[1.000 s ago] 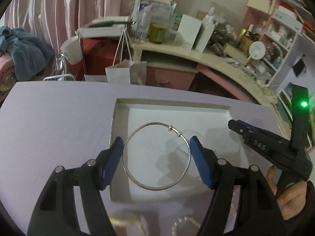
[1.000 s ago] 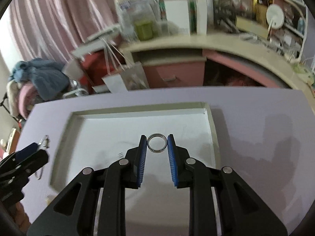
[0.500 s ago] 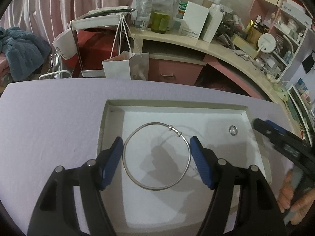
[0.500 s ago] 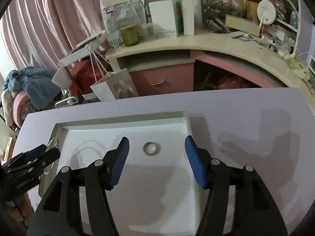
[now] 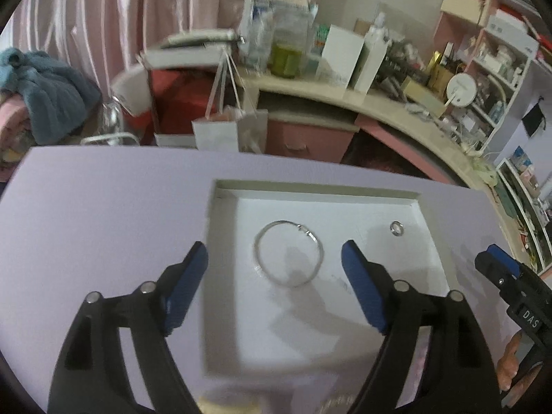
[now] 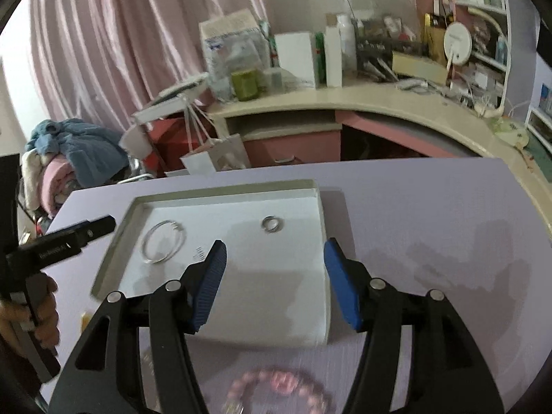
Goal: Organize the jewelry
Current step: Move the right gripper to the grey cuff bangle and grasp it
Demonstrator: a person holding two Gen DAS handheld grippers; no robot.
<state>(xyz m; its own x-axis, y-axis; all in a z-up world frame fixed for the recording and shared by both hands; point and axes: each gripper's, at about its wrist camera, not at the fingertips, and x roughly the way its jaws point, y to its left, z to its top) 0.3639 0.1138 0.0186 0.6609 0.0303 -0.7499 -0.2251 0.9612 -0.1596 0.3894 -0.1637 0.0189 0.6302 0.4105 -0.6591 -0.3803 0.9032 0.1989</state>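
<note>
A shallow white tray (image 5: 310, 189) (image 6: 319, 214) sits on the lilac table. A thin silver bangle (image 5: 289, 252) (image 6: 164, 241) lies flat in it. A small silver ring (image 5: 397, 228) (image 6: 272, 224) lies in the tray's far right part. My left gripper (image 5: 274, 284) is open and empty, held back above the tray's near side with the bangle beyond its fingertips. My right gripper (image 6: 274, 276) is open and empty, above the tray's near right part. A pink bead bracelet (image 6: 279, 390) lies blurred on the table below the right gripper.
The lilac table (image 5: 103, 207) (image 6: 431, 214) ends at a far edge. Beyond it stand a cluttered beige desk (image 6: 362, 103), a paper bag (image 5: 229, 131) and pink curtains. A pale yellowish object (image 5: 227, 405) lies on the table near the left gripper's base.
Both grippers have opened and pulled back. The left let go of the bangle, which now lies in the tray. The right let go of the ring a second ago and has since moved away.
</note>
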